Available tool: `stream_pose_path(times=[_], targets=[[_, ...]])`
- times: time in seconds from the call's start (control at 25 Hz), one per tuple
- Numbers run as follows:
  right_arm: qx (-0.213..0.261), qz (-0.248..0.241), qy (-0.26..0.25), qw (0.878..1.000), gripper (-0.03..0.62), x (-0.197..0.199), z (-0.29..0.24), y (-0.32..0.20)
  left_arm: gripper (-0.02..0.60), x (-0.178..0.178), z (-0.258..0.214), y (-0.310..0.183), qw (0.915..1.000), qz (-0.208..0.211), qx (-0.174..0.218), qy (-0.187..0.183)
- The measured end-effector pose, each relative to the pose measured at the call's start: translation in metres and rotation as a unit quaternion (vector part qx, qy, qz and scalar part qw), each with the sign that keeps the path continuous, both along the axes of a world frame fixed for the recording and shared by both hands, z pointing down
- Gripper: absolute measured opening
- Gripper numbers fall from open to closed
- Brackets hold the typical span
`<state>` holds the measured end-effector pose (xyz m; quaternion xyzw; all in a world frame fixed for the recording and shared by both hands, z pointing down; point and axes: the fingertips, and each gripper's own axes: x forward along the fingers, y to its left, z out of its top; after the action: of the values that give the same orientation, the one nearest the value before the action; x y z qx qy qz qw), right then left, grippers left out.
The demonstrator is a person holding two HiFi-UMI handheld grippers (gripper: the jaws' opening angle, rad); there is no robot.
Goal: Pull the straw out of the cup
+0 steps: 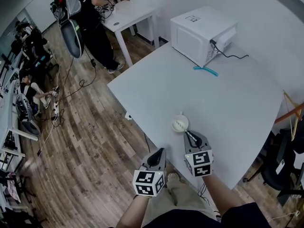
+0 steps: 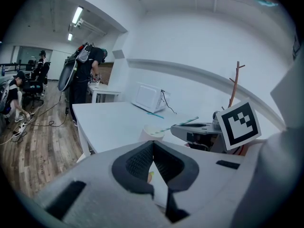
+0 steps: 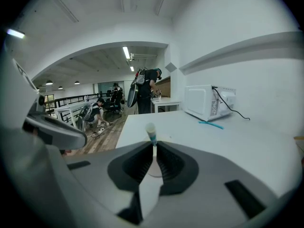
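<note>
Right gripper (image 1: 188, 135) is seen at lower centre of the head view, jaws clamped on the straw (image 3: 151, 133). Straw's far end is seen slanting down to the mouth of the paper cup (image 1: 180, 123) on the white table (image 1: 228, 103). Left gripper (image 1: 160, 152) is held just left, off the table edge, jaws pressed together with nothing between. Microwave (image 1: 197, 34) is placed upper right

Cup (image 3: 155, 171) mostly hidden behind right gripper (image 3: 154, 145), lower end of straw (image 3: 151, 133) unseen between its jaws
</note>
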<state>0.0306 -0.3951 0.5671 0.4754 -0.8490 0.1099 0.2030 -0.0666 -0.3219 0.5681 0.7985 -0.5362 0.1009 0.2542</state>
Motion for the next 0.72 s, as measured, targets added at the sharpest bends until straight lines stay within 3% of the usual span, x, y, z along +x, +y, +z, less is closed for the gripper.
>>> stream_pose_path(times=[0.72], targets=[[0.050, 0.030, -0.013, 0.998, 0.043, 0.006, -0.060, 0.074, 0.018, -0.001, -0.034, 0.056, 0.9992, 0.031, 0.027, -0.003]])
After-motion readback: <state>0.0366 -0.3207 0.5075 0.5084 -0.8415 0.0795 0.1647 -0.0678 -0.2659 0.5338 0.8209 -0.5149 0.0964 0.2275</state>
